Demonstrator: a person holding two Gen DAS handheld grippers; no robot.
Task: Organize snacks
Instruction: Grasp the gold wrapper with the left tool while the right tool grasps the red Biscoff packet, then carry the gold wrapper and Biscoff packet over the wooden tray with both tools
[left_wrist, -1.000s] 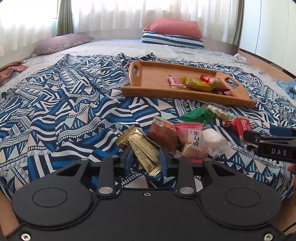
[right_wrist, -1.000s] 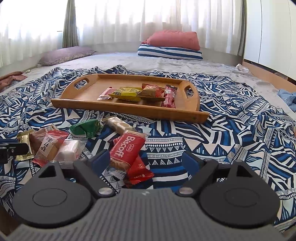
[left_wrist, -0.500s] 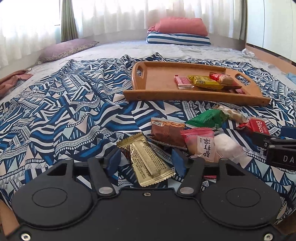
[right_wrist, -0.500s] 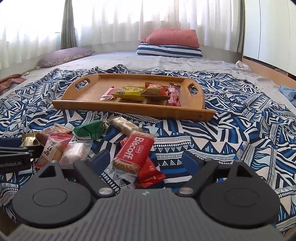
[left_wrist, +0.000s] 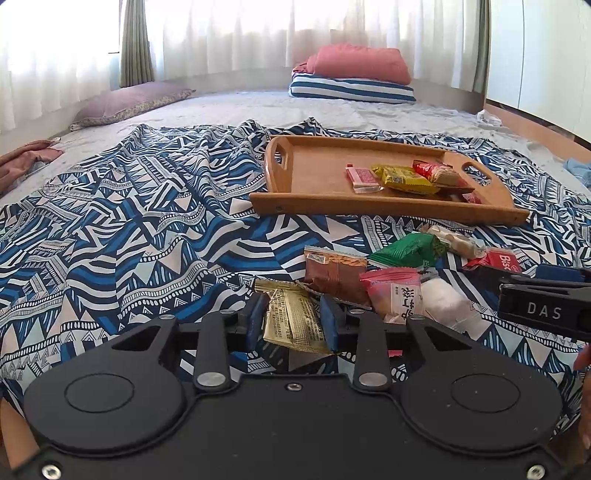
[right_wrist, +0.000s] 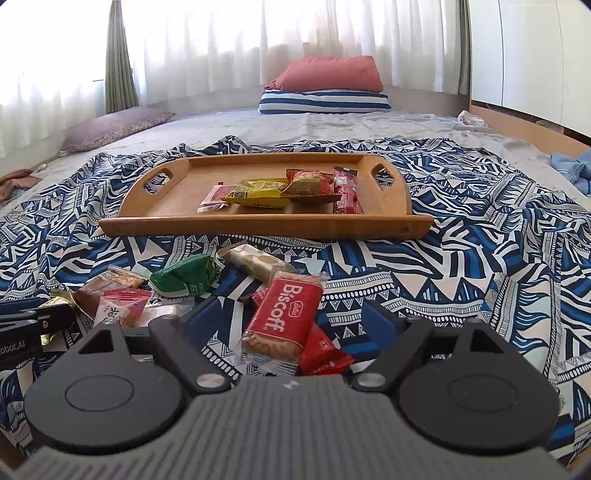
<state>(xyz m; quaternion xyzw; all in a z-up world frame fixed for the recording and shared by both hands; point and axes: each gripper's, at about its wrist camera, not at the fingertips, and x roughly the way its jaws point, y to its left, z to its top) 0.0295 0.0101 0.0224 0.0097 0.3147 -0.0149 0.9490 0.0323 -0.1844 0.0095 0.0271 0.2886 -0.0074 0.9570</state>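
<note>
The wooden tray lies flat on the patterned blanket with four snacks already in it, and the loose snacks sit in a heap just in front of its near rim, presumably waiting to be carried in. In that heap, the left gripper has its jaws narrowed around the gold packet, apparently pinching it, while the right gripper stands wide open astride the Biscoff packet. Only the right view shows the second red packet beneath the Biscoff; only the left shows the gold packet whole.

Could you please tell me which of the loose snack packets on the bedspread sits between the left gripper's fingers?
The gold foil packet: it alone lies between the left gripper fingers; the brown, pink and green packets lie beside it, outside them.
</note>
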